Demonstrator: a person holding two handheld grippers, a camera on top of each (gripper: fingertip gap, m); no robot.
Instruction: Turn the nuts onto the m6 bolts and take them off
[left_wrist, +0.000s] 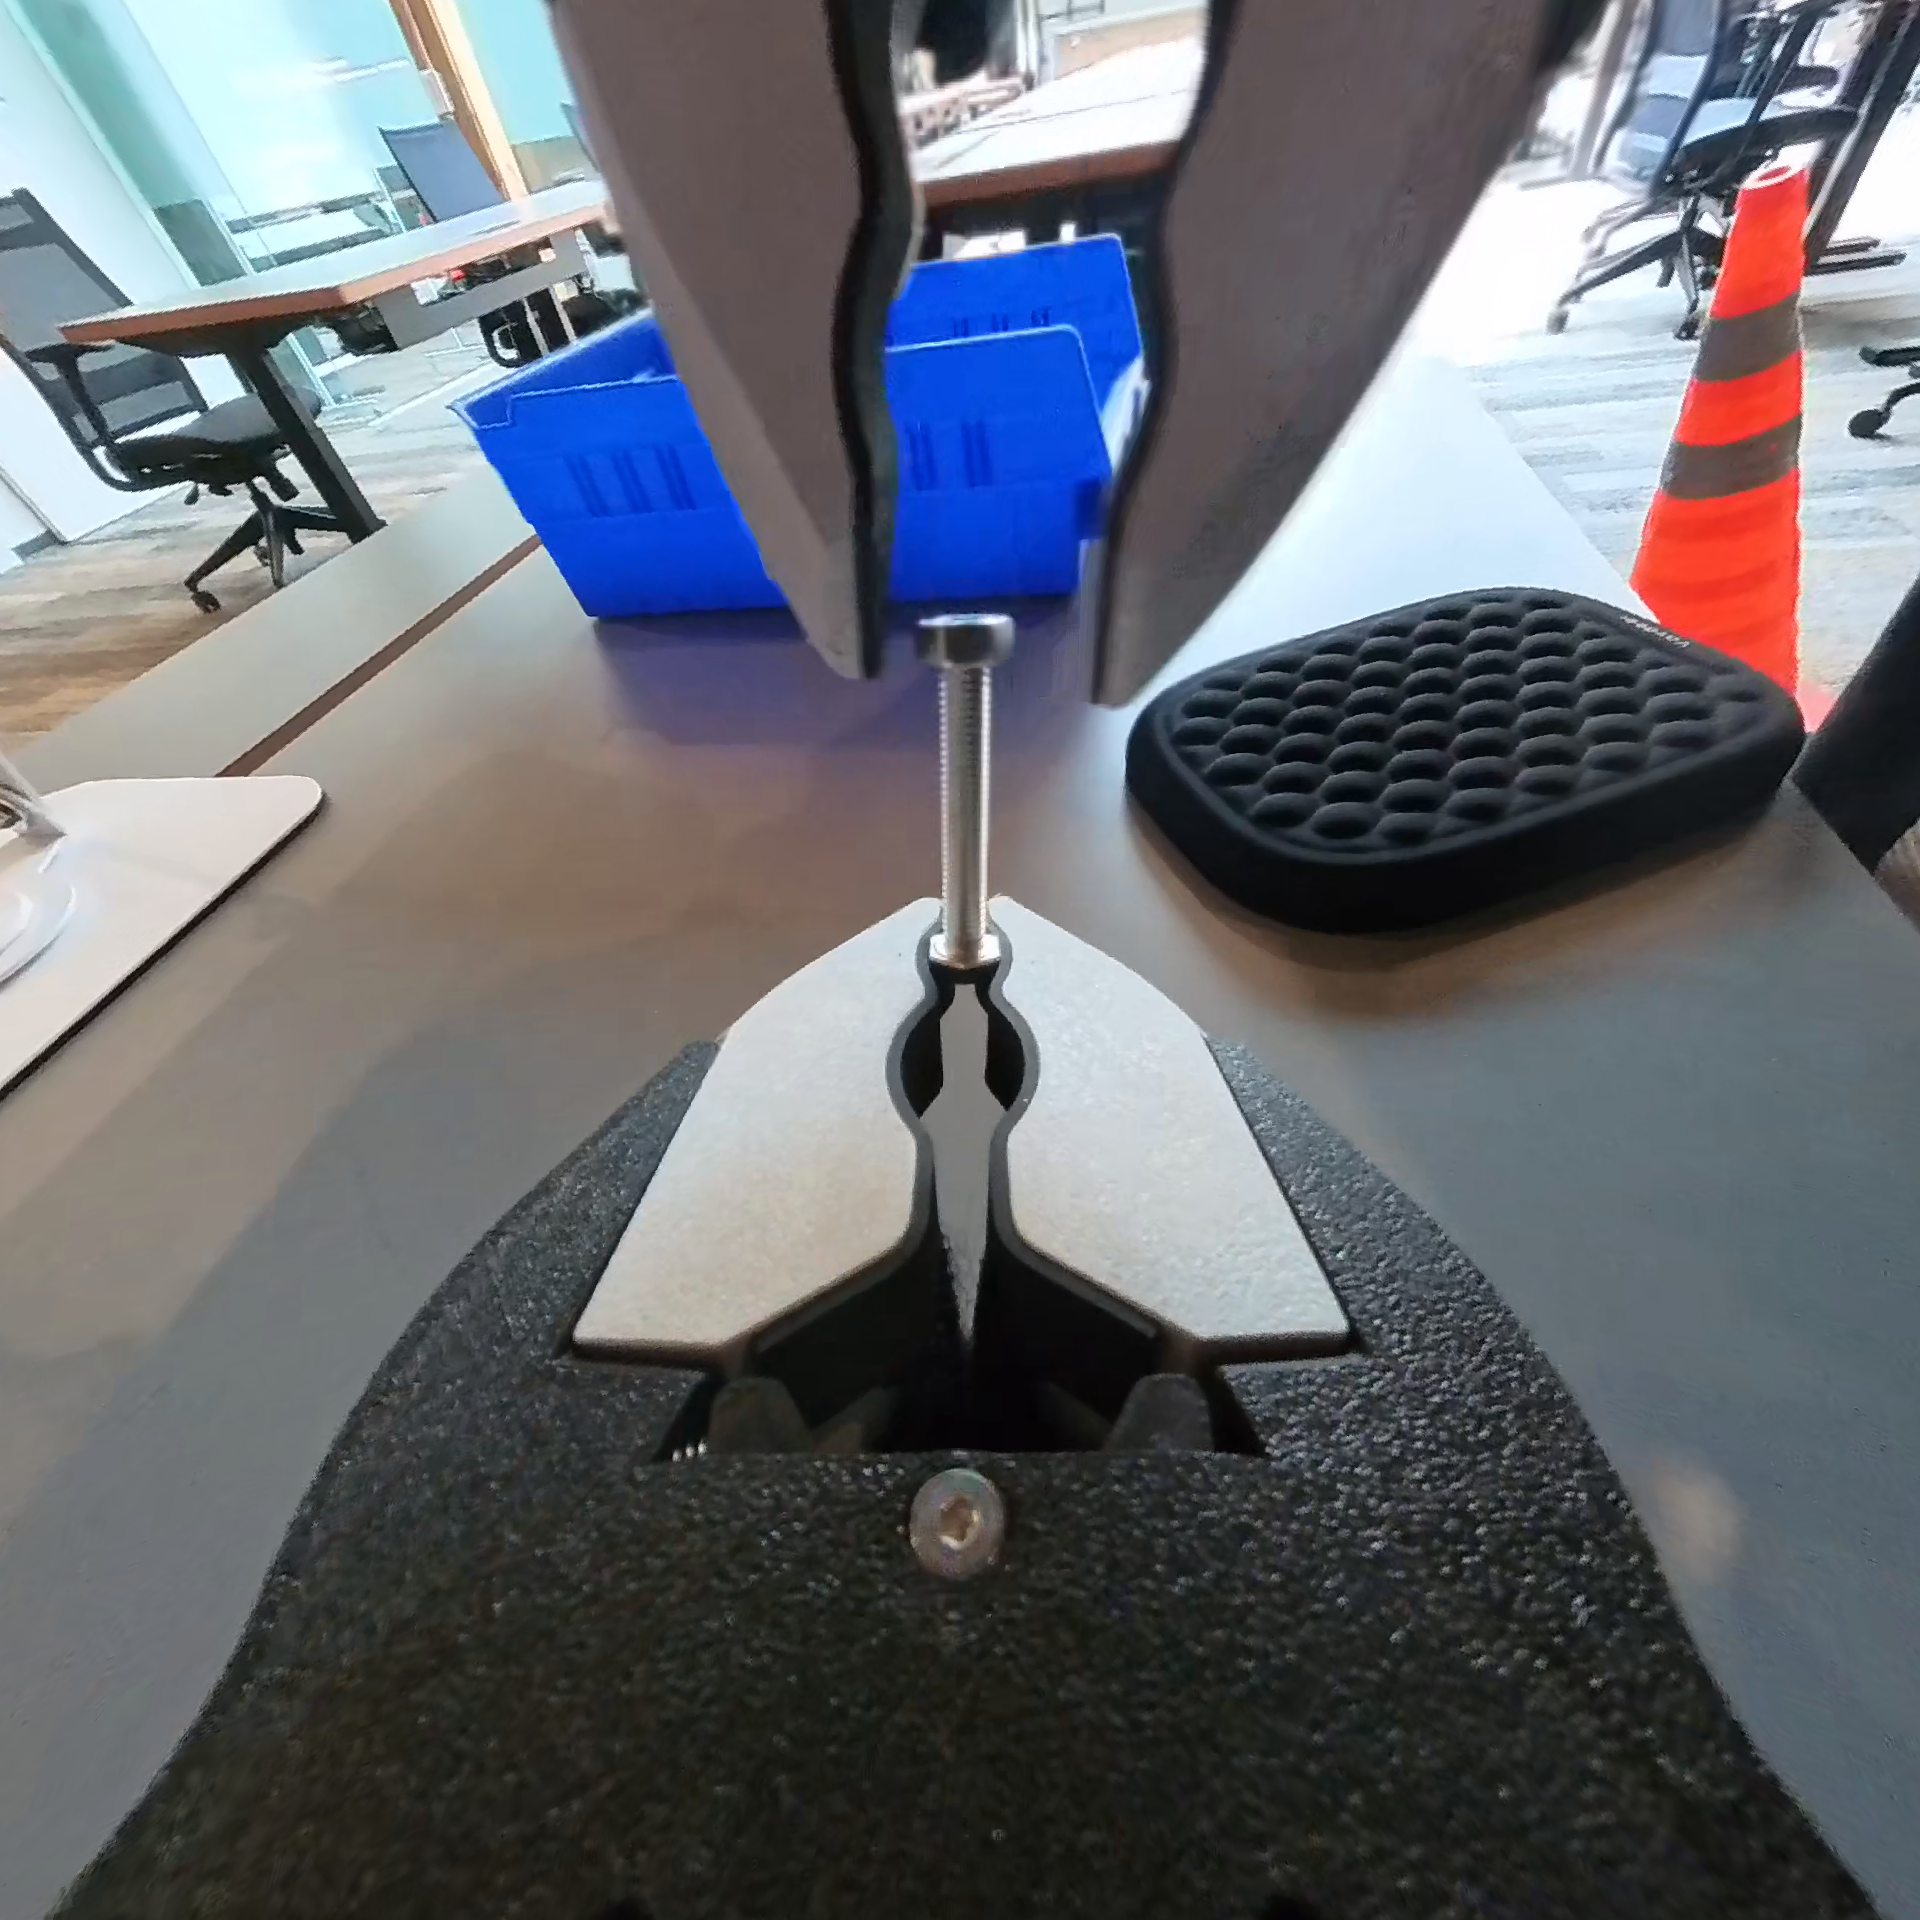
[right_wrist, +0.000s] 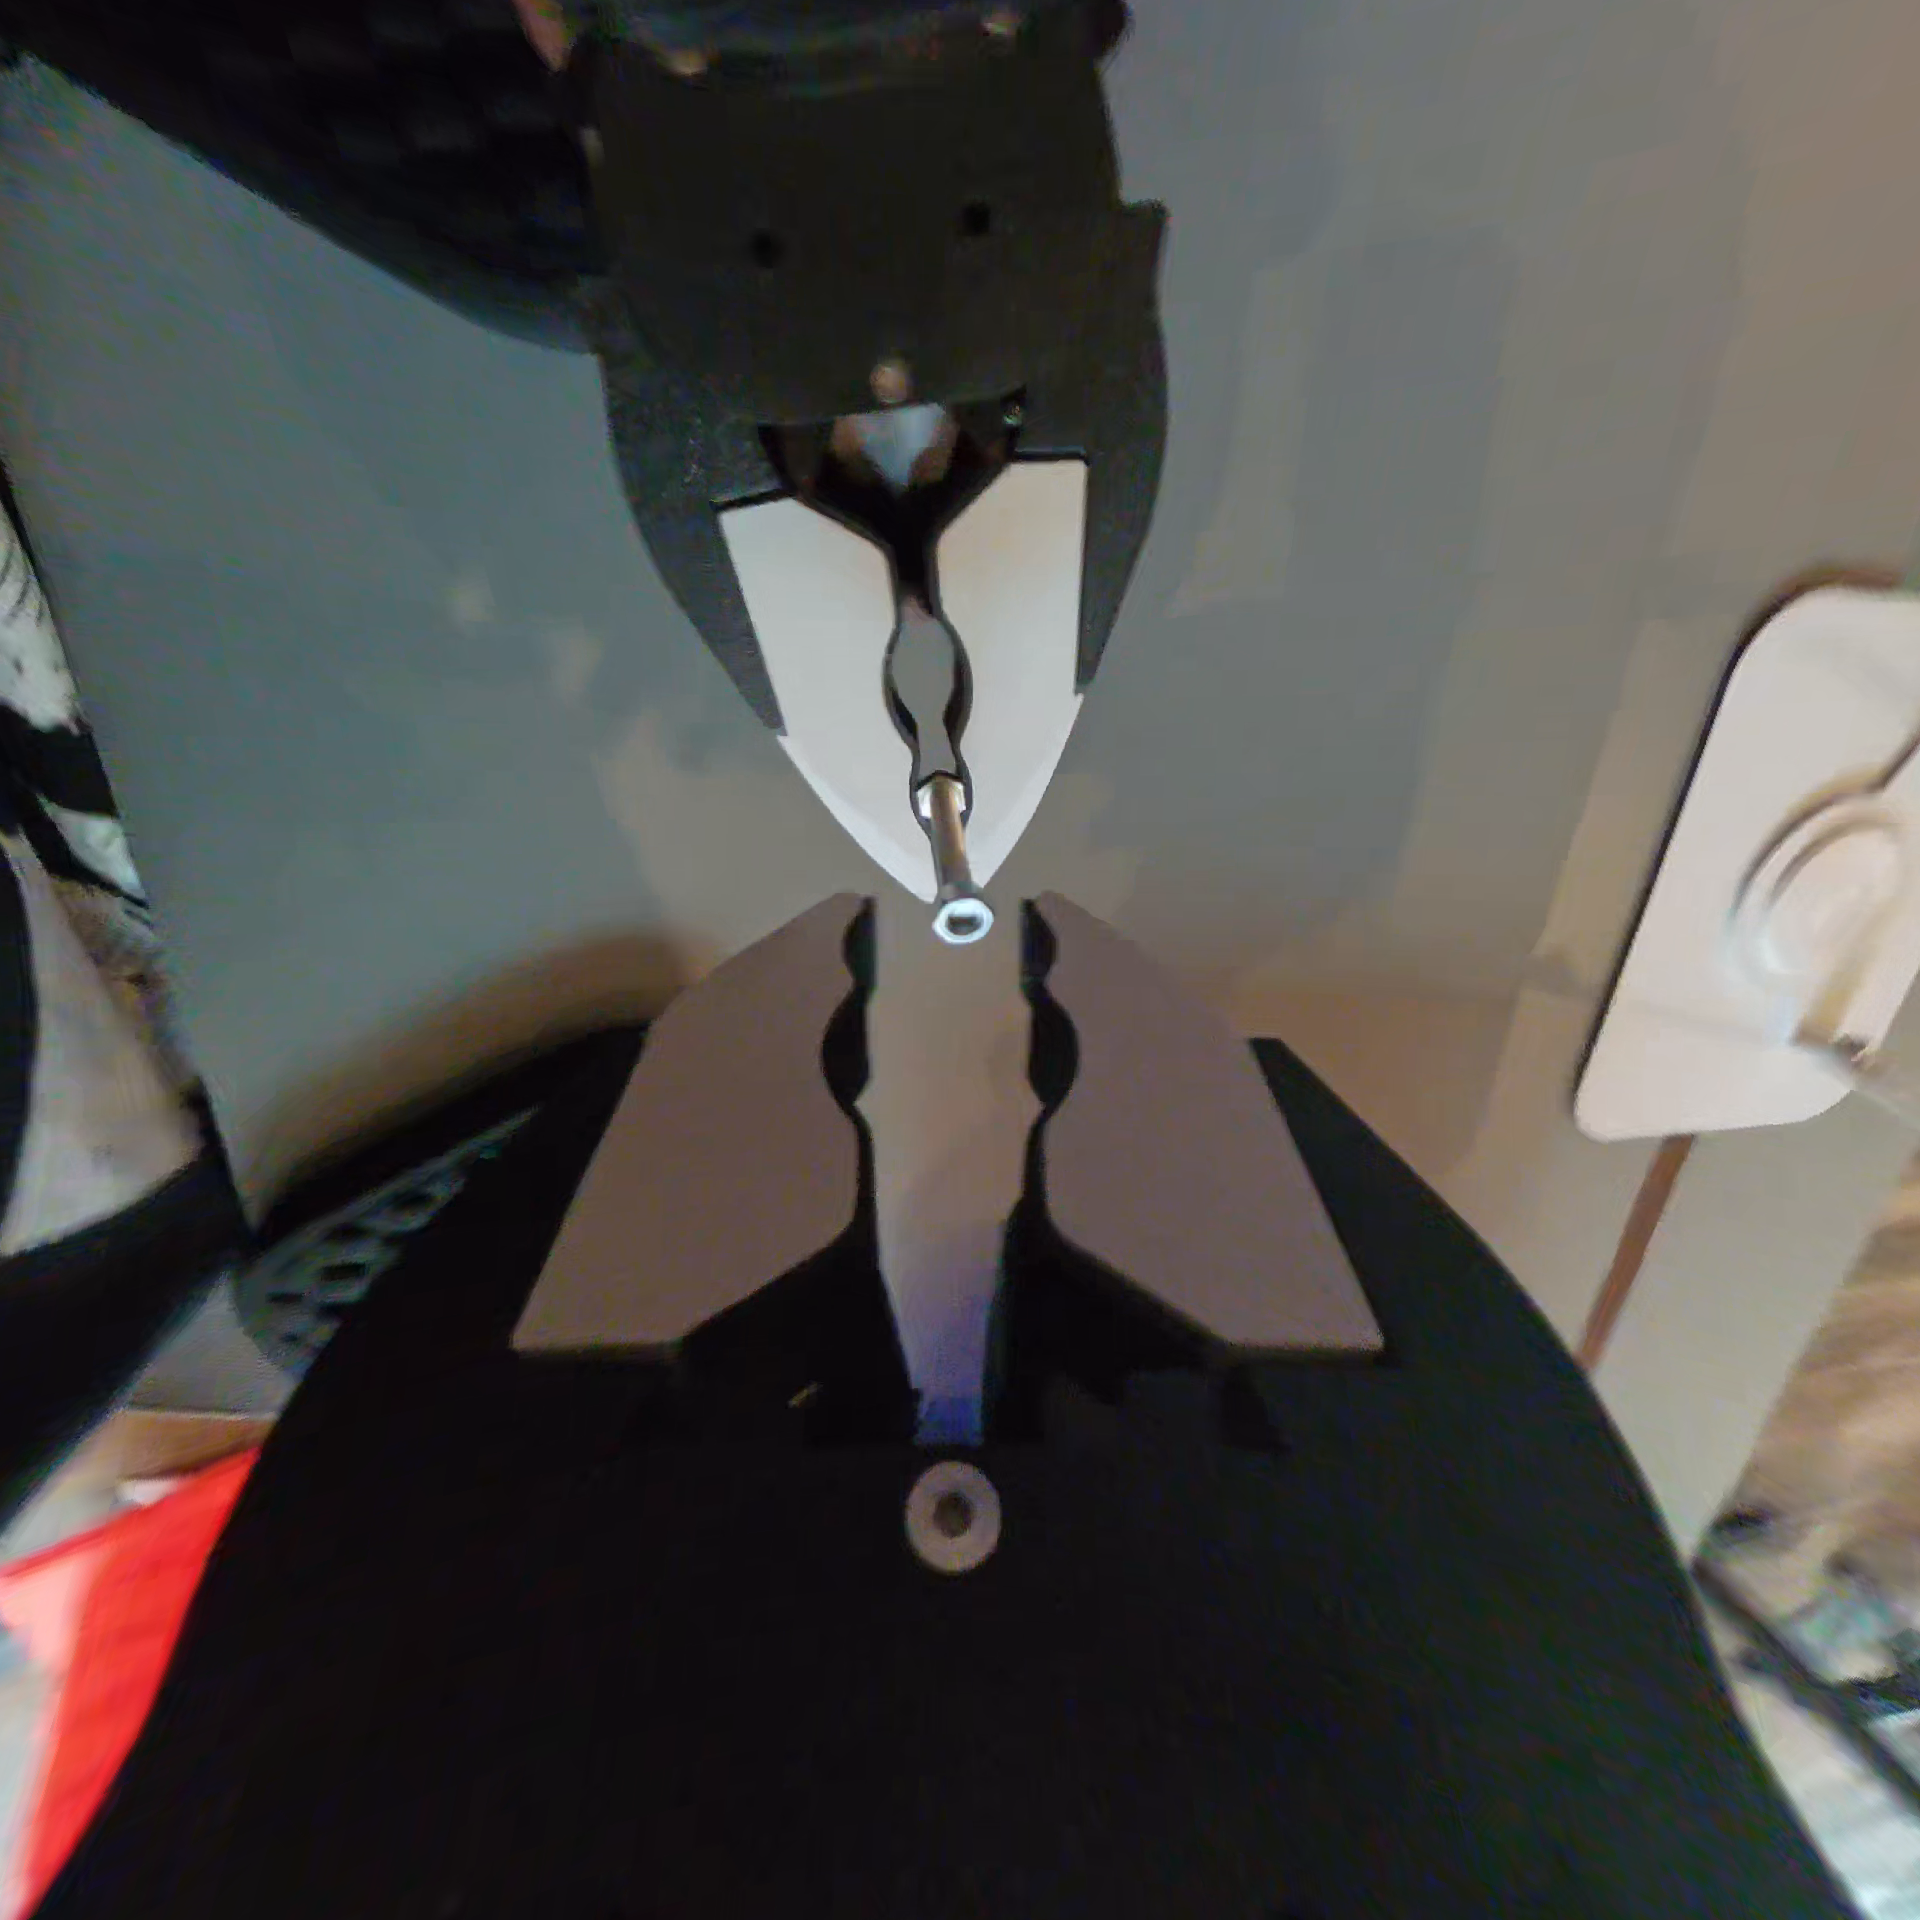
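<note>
My left gripper (left_wrist: 964, 920) is shut on a small silver nut (left_wrist: 964, 948) held in the notch at its fingertips. A silver bolt (left_wrist: 964, 790) stands upright out of the nut, with its round socket head (left_wrist: 964, 636) on top. My right gripper (left_wrist: 987, 665) comes down from above, open, with a finger on each side of the bolt head and a gap between each pad and the head. In the right wrist view the bolt head (right_wrist: 961, 921) sits between my open right fingertips (right_wrist: 862, 935). The left gripper (right_wrist: 940, 831) points toward me there, with the nut (right_wrist: 928, 802) in its tips.
A blue plastic bin (left_wrist: 665, 468) stands behind the bolt on the grey table (left_wrist: 468, 1039). A black honeycomb pad (left_wrist: 1455, 758) lies to the right and an orange cone (left_wrist: 1745, 436) stands beyond it. A white base plate (left_wrist: 135, 883) lies at the left edge. Across from one pair of fingers to the other is roughly 5 centimetres.
</note>
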